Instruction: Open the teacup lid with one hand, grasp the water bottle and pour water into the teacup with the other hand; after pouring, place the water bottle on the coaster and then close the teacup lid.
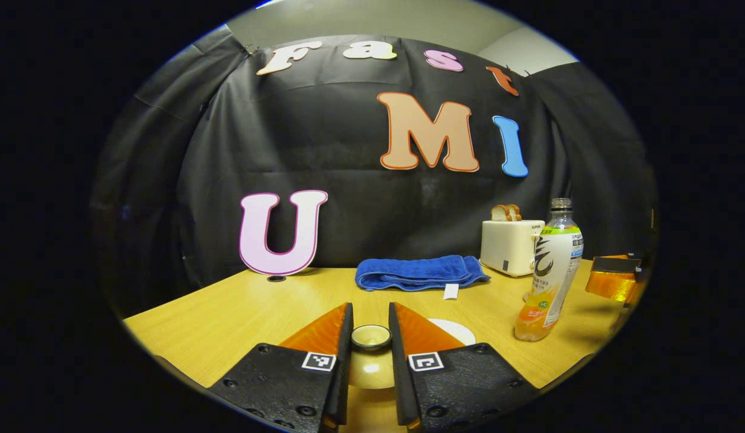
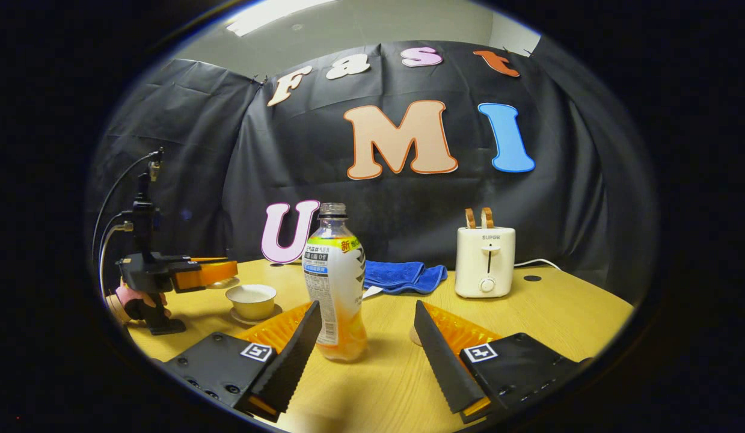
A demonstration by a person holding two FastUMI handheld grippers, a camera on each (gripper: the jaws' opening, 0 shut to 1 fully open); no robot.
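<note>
My left gripper [image 1: 370, 305] is shut on the round knob of the cream teacup lid [image 1: 371, 368], held above the table. In the right gripper view the left gripper [image 2: 211, 272] hangs left of the uncovered teacup [image 2: 252, 300], which sits on its saucer. The uncapped water bottle [image 2: 336, 288], with orange liquid low inside, stands upright between the fingers of my open right gripper [image 2: 367, 304], closer to the left finger, and neither finger presses on it. In the left gripper view the water bottle [image 1: 549, 276] stands at the right. The white coaster [image 1: 453, 331] lies just right of my left gripper's fingers.
A folded blue towel [image 1: 417, 272] lies at the back of the wooden table [image 1: 228, 319]. A cream toaster [image 2: 485, 261] holding bread stands at the back right, its cord trailing right. A hand [image 2: 134, 300] holds the left gripper near the table's left edge.
</note>
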